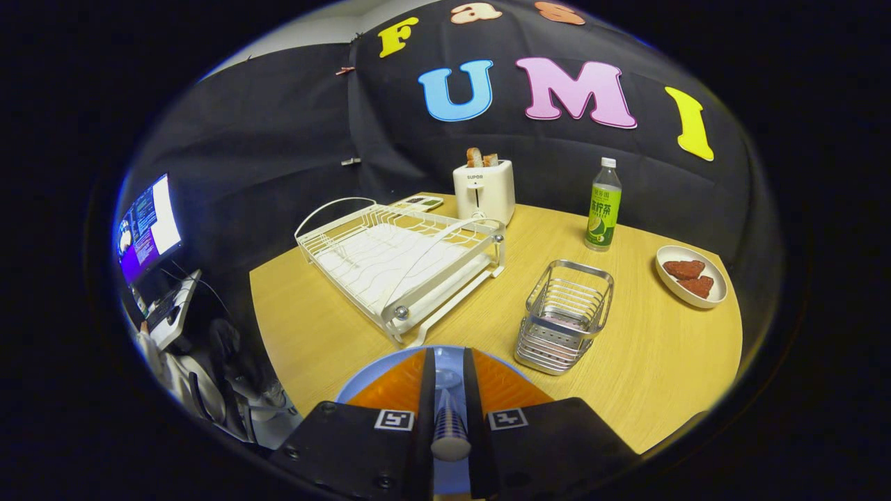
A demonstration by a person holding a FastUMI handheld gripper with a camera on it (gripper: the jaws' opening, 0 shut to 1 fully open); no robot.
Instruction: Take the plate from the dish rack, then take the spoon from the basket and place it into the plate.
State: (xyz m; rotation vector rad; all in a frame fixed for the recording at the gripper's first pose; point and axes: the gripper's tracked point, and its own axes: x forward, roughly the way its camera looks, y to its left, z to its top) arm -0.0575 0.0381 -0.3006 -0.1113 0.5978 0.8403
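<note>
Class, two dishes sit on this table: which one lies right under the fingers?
The blue plate, under the fingers that pinch the spoon. The white dish holding brown food sits far off, beyond the wire basket.

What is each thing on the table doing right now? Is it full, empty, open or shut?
Tool: shut on the spoon.
Silver metal spoon: held between the tool's fingers, over the plate.
Light blue round plate: on the table, beneath the fingers.
White wire dish rack: empty.
Silver wire basket: upright, empty.
White toaster: bread sticking up.
Green drink bottle: upright, capped.
White oval dish: holds two brown pieces.
</note>
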